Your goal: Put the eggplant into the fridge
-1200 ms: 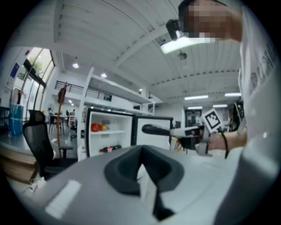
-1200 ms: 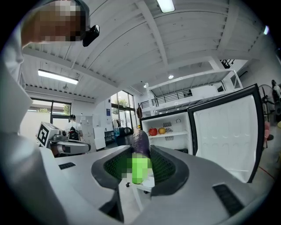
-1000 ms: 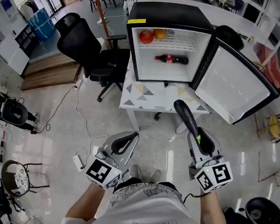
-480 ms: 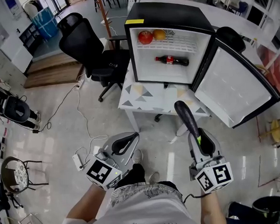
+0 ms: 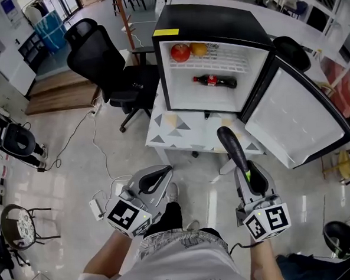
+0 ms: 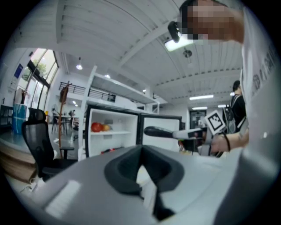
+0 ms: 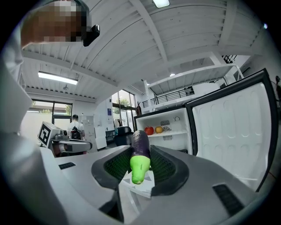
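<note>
A dark purple eggplant [image 5: 230,146] with a green stem end sticks forward out of my right gripper [image 5: 251,174], which is shut on that stem end. In the right gripper view the eggplant [image 7: 140,149] lies between the two black pads of the right gripper [image 7: 140,154] and points at the open fridge [image 7: 163,132]. The black fridge [image 5: 162,78] stands on a small white table [image 5: 186,130], its door [image 5: 298,117] swung out to the right. My left gripper [image 5: 156,178] is level with the right one, open and empty; in the left gripper view [image 6: 142,162] nothing shows between its pads.
Inside the fridge, a red apple [image 5: 181,52] and an orange [image 5: 199,47] sit on the top shelf and a cola bottle [image 5: 214,79] lies below. A black office chair [image 5: 108,63] stands left of the table. A cable and power strip [image 5: 99,201] lie on the floor.
Both grippers and the person have moved forward, nearer the table and fridge. The eggplant stays gripped the same way; the left gripper's jaws are unchanged.
</note>
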### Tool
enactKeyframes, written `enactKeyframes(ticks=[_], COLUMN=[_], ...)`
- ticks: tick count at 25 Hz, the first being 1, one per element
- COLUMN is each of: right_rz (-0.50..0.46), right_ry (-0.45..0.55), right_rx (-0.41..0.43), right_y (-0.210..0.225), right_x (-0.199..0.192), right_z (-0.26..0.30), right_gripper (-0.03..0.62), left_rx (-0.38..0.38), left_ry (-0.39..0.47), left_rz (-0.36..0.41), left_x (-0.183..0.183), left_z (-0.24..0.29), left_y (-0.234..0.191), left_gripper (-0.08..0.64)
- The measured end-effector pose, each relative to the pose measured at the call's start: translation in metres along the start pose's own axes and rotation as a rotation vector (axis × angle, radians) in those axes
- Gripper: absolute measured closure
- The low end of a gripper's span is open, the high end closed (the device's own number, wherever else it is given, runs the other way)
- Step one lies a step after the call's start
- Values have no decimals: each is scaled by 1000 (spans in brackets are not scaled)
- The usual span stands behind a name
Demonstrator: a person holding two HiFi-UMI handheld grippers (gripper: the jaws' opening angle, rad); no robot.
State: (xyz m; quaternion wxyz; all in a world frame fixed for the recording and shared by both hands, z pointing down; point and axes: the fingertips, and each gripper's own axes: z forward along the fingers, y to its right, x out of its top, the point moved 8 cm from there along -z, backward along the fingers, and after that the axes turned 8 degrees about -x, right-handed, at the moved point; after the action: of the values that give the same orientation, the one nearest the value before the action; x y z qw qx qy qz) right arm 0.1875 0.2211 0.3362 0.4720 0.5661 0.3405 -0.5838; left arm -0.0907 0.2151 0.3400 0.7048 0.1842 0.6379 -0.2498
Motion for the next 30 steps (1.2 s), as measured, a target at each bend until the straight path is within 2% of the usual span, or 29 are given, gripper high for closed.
enactKeyframes(ticks=[17,30], right_rz=[3,4], right_ry=[-40,-57], right_rx=[-44,-109], right_y=[13,8], right_x=[10,19], right_z=[134,203], right_gripper=[460,460], left_rx=[-50,-114], left_ry=[-14,-19], left_rz=[-29,-48], left_x=[5,7], left_z=[56,82], left_y=[-132,-211], left_gripper=[552,552])
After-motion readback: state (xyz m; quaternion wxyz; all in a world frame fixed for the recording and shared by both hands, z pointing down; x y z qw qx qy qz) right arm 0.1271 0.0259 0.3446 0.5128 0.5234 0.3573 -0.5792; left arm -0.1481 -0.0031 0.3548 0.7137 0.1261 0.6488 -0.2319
